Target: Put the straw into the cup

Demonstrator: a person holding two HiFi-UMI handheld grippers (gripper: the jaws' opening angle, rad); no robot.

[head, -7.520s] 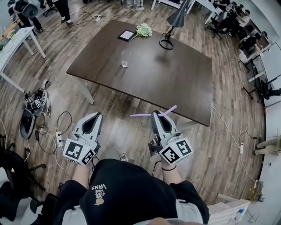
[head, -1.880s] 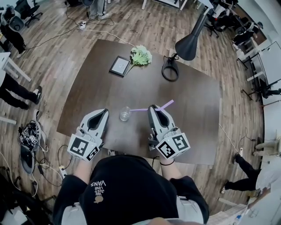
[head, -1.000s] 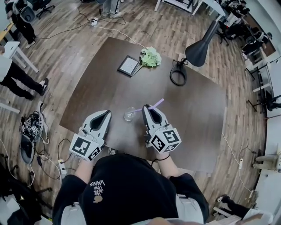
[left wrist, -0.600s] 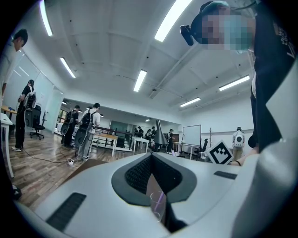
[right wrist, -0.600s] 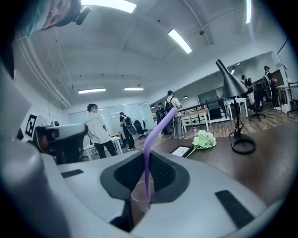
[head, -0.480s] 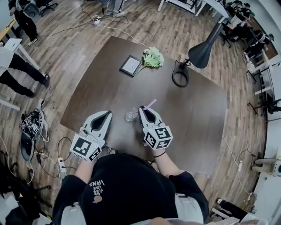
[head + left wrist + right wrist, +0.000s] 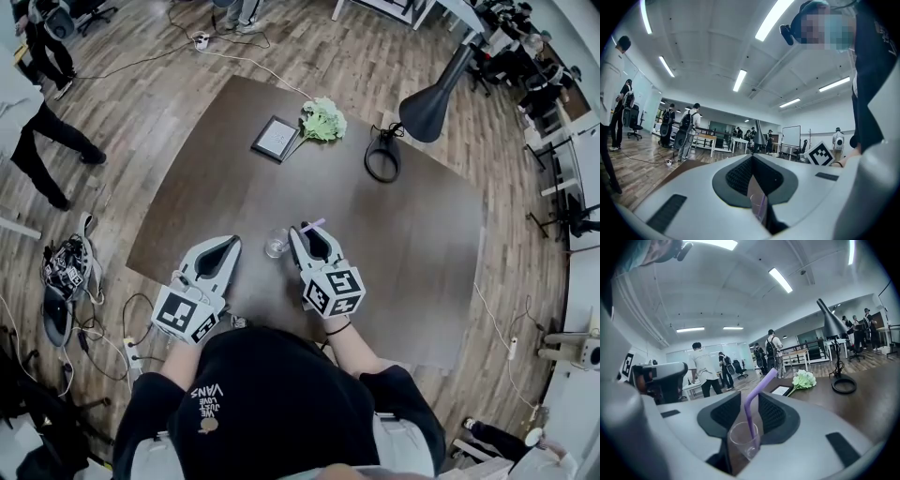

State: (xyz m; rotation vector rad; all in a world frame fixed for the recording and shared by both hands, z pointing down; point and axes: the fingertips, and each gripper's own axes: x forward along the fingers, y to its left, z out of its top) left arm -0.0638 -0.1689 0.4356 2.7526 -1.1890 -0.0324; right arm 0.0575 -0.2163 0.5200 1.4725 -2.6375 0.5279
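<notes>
Head view, looking steeply down on a dark wooden bench (image 7: 422, 225). A clear cup (image 7: 276, 245) stands near the bench's lower edge, just left of centre frame. The purple straw (image 7: 754, 399) already stands in it, its lower end at the cup's bottom and its bent top leaning up and to the right.

The right hand-held gripper (image 7: 306, 229) sits just right of the cup. Its jaws have just been opening and now stand part-way apart, with the straw between them but the pads no longer pressing on it. The left hand-held gripper (image 7: 225, 242) hovers just left of the cup. Its jaws meet at the tips and hold nothing.

The step in hand looks like letting go and backing away. To do it well, the right jaws should part enough that neither pad brushes the straw. The hand-held gripper should then draw straight back toward the lower edge of the frame, along its own jaw line. A sideways drift could catch the leaning top and tip the light cup. If the cup wobbles, the left hand-held gripper is near enough to steady it.
</notes>
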